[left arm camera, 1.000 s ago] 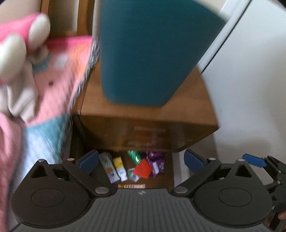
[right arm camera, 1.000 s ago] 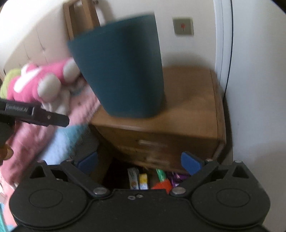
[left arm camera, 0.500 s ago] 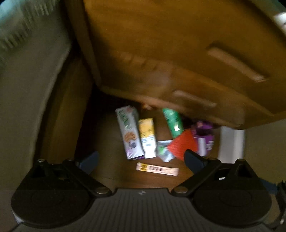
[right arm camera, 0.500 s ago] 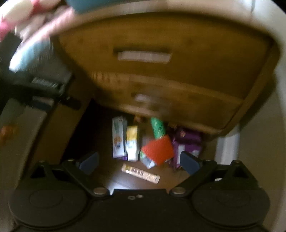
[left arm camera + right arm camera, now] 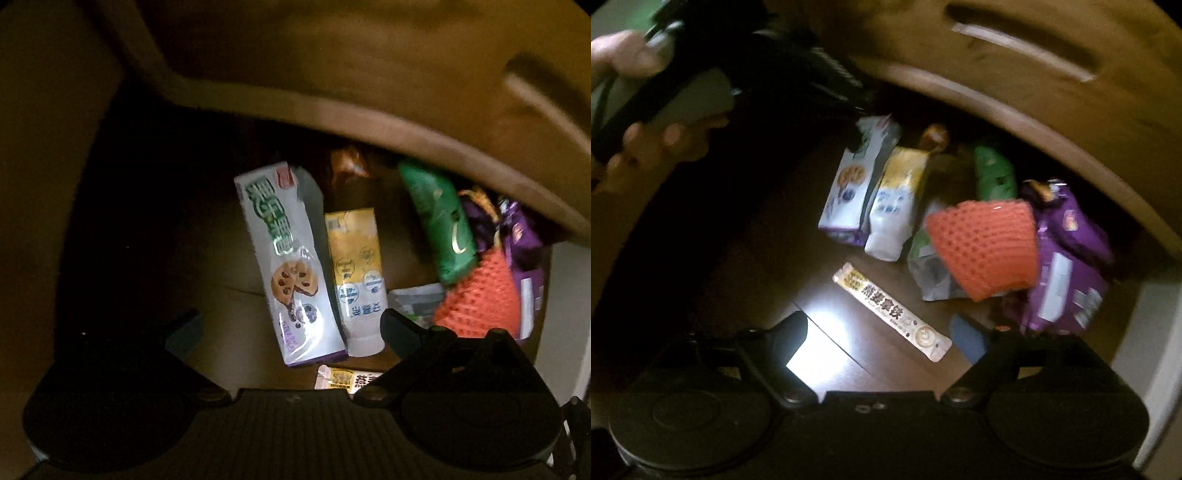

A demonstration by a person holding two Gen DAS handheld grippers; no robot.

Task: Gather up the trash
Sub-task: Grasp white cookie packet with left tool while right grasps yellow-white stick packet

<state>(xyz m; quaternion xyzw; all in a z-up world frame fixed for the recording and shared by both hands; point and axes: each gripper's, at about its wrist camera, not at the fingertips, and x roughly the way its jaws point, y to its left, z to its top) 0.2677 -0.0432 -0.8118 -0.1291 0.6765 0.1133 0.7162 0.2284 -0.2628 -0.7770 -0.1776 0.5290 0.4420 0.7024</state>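
Left tongs (image 5: 291,325) spread, empty — right tongs (image 5: 882,332) closing, nothing between — above the coffee stick (image 5: 892,312).

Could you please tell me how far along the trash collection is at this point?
Nothing looks collected yet. The cookie box, yellow pouch, green packet, orange foam net, purple bags and coffee stick all lie on the floor by the wooden cabinet. The left gripper is open and empty; the right gripper is closing its jaws over the coffee stick, not gripping it. Every piece remains.
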